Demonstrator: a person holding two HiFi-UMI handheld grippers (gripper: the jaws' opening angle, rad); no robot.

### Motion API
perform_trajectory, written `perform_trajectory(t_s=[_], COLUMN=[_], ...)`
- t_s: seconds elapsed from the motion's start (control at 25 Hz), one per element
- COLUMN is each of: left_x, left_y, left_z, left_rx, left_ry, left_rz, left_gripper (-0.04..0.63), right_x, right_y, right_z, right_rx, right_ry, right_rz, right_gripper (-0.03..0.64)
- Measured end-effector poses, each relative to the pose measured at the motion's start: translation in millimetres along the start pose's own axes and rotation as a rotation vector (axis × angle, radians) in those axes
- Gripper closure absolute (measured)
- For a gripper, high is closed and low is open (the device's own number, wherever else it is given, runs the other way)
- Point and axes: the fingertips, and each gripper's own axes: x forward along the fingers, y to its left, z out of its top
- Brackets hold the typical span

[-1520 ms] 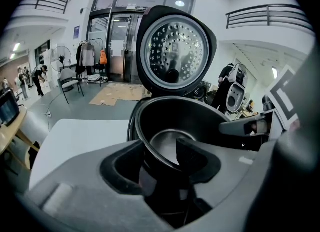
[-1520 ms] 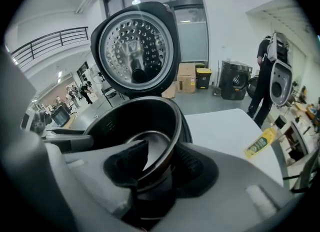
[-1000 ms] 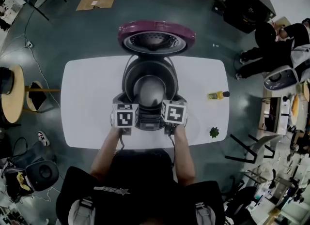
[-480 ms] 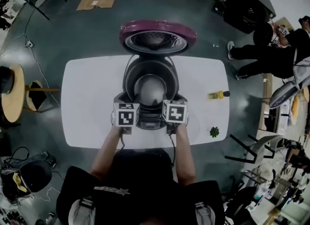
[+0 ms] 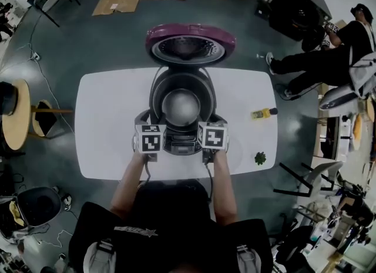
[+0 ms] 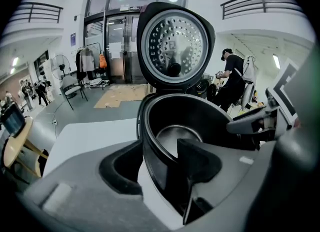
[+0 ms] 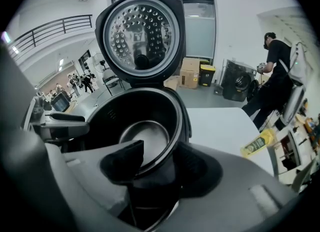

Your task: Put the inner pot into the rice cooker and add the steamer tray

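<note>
One white table (image 5: 106, 122) on grey floor (image 5: 100, 40) holds cooker (image 5: 182, 144)

R tool (image 7: 159, 157) jaws opening round inner pot (image 7: 147, 135) rim, bystander (image 5: 329, 60) far right shifted

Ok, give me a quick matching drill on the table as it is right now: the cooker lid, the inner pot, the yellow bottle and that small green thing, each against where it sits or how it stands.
Things:
1. lid
2. inner pot
3. yellow bottle
4. small green thing

Places or states:
A. lying on the table, right of the rice cooker
B. down inside the cooker
C. swung up open at the cooker's far side
D. by the table's near right corner

Pairs: 1-C, 2-B, 3-A, 4-D
</note>
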Motion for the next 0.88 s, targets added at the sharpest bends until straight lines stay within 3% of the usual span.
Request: perform_trajectory(t_s=[0.24,0.56,0.88], left_x=[-15,-55,-112], left_y=[-1,-7,-13], left_z=[11,39,65], left_rx=[0.019,0.076,0.149], left_ry=[-0.058,-0.187,-0.417], left_rz=[-0.002,-0.024,-0.056], left_gripper=[0.368,0.380,0.450], right_x=[-20,-75,-148], right_y=[-2,3,22], right_z=[7,30,39], right_rx=[0.015,0.036,0.009], right_ry=[-0.066,-0.286,-0.547], right_rz=[-0.018,-0.038,-0.036], right_gripper=[0.402,0.403,0.426])
